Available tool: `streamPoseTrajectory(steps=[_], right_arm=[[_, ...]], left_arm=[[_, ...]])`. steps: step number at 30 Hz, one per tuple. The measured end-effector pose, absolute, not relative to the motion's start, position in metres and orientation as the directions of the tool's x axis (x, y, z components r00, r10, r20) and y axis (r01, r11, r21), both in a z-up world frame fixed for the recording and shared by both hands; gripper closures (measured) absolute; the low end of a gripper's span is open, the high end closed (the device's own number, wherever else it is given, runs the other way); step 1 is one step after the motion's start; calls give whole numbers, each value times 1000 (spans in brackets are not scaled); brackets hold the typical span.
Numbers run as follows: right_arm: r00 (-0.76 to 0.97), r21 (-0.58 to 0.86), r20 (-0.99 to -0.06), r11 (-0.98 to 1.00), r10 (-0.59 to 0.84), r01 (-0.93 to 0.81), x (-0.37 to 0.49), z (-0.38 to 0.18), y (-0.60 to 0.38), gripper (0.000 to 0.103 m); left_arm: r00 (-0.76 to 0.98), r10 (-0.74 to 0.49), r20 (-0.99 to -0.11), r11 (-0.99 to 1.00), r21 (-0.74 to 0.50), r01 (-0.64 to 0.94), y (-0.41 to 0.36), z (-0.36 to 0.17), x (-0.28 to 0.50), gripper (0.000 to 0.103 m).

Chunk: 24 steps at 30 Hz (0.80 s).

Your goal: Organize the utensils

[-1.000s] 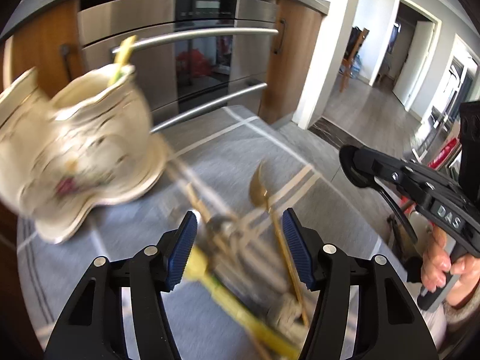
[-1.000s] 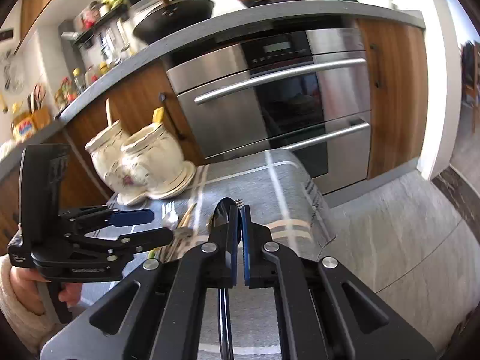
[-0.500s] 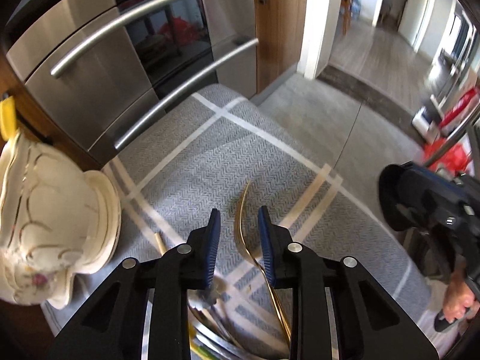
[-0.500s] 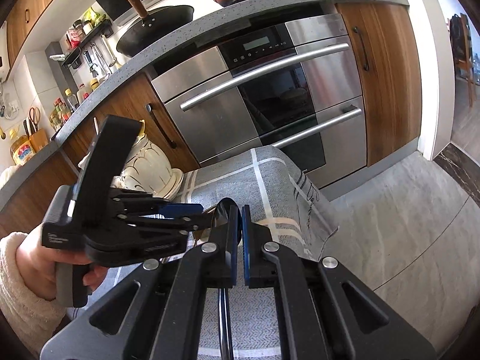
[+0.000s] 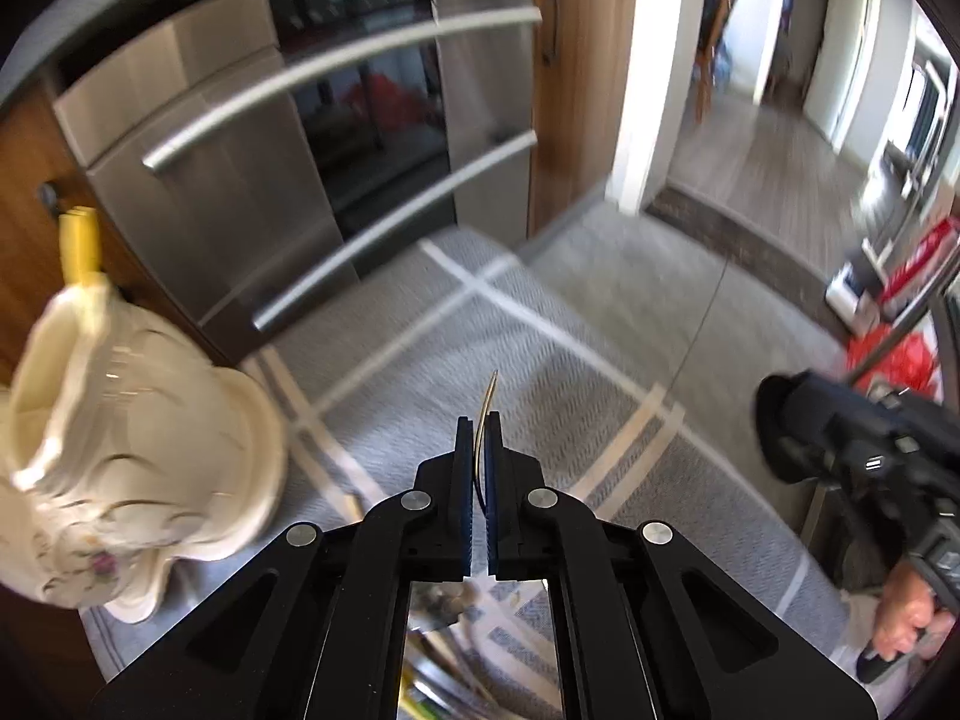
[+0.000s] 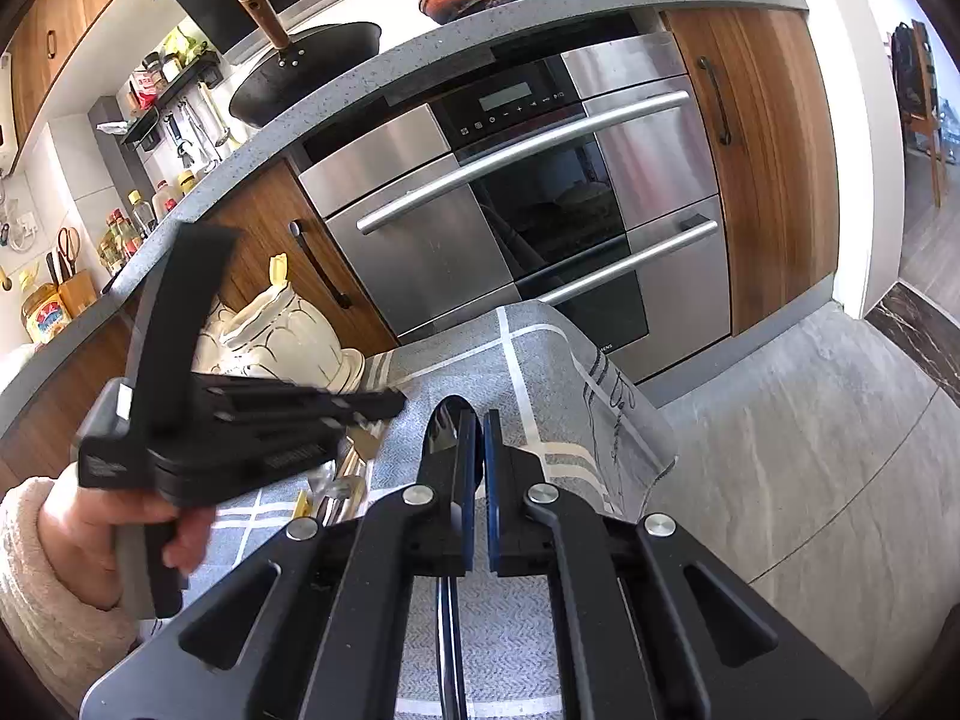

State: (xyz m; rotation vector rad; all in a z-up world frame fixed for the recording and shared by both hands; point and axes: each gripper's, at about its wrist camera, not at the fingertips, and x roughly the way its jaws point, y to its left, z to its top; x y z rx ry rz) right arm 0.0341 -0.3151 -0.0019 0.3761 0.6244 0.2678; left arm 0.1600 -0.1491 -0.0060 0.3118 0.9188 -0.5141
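My left gripper hangs over the grey striped cloth, its jaws closing tight on a thin gold spoon seen edge-on, both pads pressing it. The cream ceramic utensil holder stands to its left with a yellow handle sticking out. My right gripper is shut on a black spoon whose handle runs back under the fingers. In the right wrist view the left gripper is in front of the holder.
Loose utensils lie heaped on the cloth below the left gripper. A steel oven with bar handles stands behind the table's far edge. Wooden cabinets flank it, and grey floor lies to the right. A hand in a fleecy sleeve holds the left gripper.
The left gripper's jaws went from wide apart to shut on the gold spoon and lifted it off the pile. The right gripper stayed shut on the black spoon, almost still.
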Motion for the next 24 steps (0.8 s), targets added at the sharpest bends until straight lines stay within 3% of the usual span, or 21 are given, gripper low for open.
streamPoseTrajectory(steps=[12, 24], right_arm=[[783, 445, -491, 883, 382, -152, 35, -2, -307, 100], [792, 463, -414, 853, 449, -242, 47, 24, -271, 100]], left_arm=[[680, -401, -614, 856, 13, 517, -97, 61, 107, 100], [796, -377, -475, 888, 59, 456, -40, 115, 65, 101]])
